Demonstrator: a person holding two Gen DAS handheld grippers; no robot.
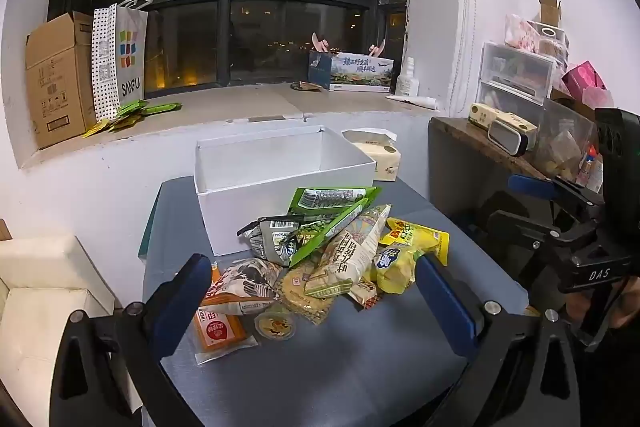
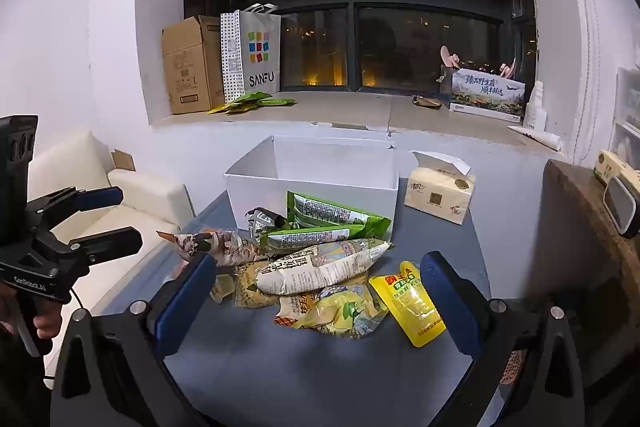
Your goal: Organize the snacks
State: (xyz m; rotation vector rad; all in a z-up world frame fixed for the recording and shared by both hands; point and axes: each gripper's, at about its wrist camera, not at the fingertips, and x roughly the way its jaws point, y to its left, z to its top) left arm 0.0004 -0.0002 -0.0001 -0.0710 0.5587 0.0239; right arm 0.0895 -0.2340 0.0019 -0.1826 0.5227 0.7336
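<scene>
A pile of snack packets lies on the grey table (image 1: 340, 359) in front of an empty white box (image 1: 276, 167). The pile holds green packets (image 1: 332, 199), a long cream packet (image 1: 348, 259), a yellow packet (image 1: 416, 239), an orange packet (image 1: 218, 331) and a small round cup (image 1: 276, 325). My left gripper (image 1: 316, 275) is open, above the near side of the pile, holding nothing. My right gripper (image 2: 320, 279) is open, above the pile's near right side, with the yellow sachet (image 2: 412, 303) and cream packet (image 2: 320, 267) between its fingers' line of sight. The box (image 2: 312, 171) stands behind.
A tissue pack (image 2: 438, 193) stands right of the box. The windowsill holds a cardboard box (image 1: 56, 79), a SANFU bag (image 1: 120, 59), green sachets (image 1: 132, 113) and a printed carton (image 1: 352, 71). A cluttered side table (image 1: 480, 139) stands right, a cream sofa (image 2: 100, 195) left.
</scene>
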